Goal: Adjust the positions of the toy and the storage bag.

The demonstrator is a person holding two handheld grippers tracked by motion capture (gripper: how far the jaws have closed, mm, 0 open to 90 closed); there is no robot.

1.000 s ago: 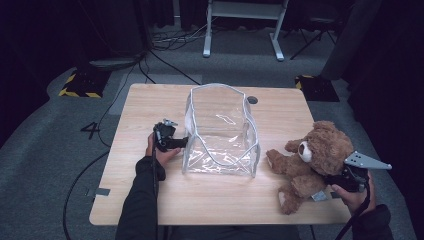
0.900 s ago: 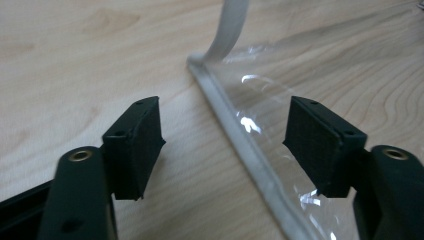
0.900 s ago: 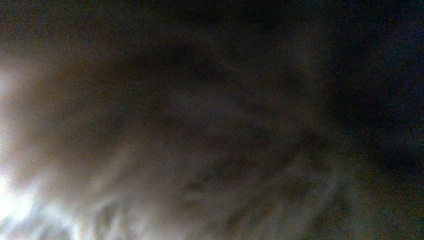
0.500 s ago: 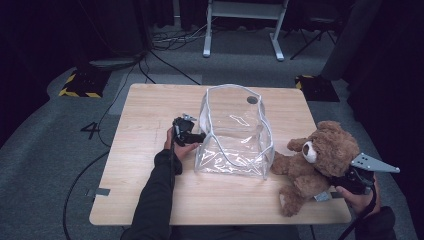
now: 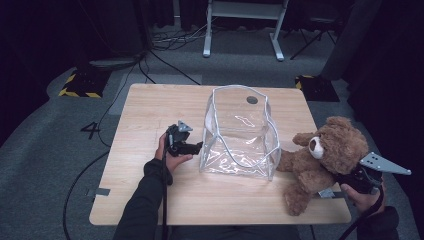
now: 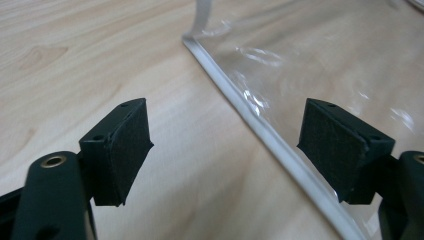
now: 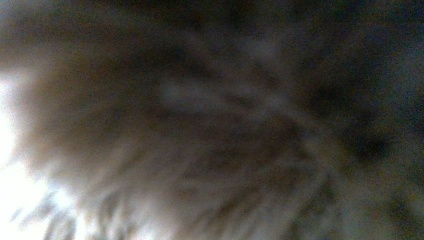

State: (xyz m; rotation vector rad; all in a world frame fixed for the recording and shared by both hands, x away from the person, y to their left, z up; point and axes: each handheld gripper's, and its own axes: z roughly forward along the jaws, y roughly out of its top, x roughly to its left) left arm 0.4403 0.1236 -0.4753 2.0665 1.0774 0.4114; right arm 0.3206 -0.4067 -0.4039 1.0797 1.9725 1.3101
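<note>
Two claws: our left claw [image 6: 225,150] gapes beside the clear plastic bag's [image 5: 239,135] white seam; right claw [image 5: 350,181], its grip untellable, presses blurred brown teddy bear [image 5: 325,160] fur.

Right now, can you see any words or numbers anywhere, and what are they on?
"4" on the grey floor, left of the table.
No readable writing on the clear bag, the teddy bear or the left gripper.

A single white numeral "4" [image 5: 92,130] is showing on the grey floor [image 5: 45,150], just off the left edge of the table [image 5: 150,110]; nothing else legible is appearing on any object.
</note>
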